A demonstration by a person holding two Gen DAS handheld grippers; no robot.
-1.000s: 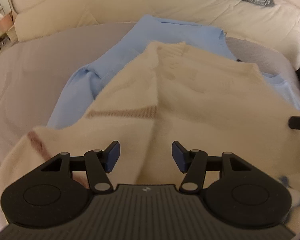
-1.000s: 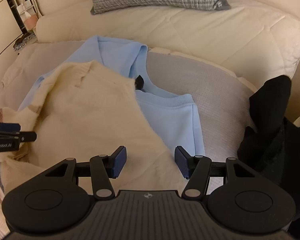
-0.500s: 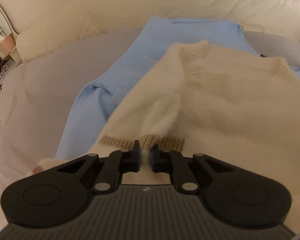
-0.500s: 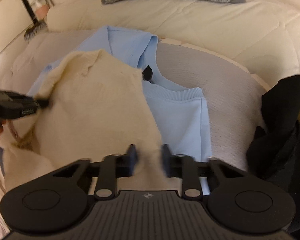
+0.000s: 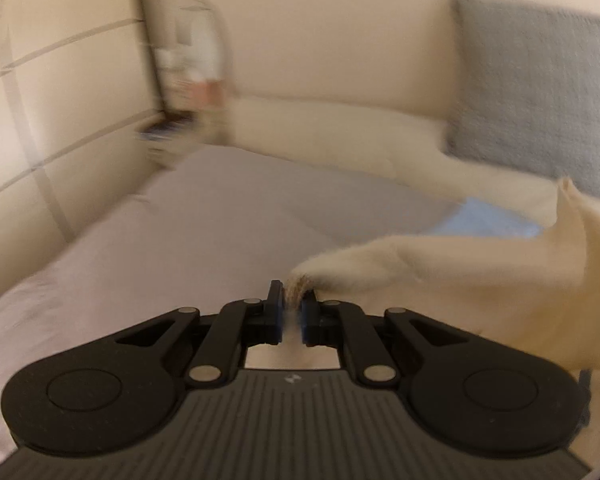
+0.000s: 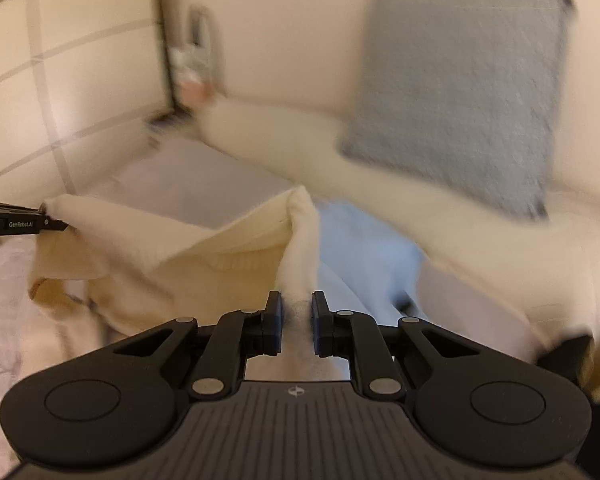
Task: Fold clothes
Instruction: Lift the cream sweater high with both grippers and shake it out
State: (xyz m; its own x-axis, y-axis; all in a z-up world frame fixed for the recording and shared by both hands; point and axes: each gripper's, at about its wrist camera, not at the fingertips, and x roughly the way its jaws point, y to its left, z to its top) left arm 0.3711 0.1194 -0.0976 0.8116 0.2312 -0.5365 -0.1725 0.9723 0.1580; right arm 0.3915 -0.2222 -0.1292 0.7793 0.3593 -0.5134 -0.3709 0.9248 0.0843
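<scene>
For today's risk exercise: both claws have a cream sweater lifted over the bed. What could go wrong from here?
1. The left claw pinches only a narrow bit of the sweater's brown-trimmed edge, so it might slip out during the lift.
2. The blue top lies right under the sweater; it could get dragged or rumpled.
3. Both views are blurred by fast motion, so the sweater may land crooked on the sheet.
</scene>
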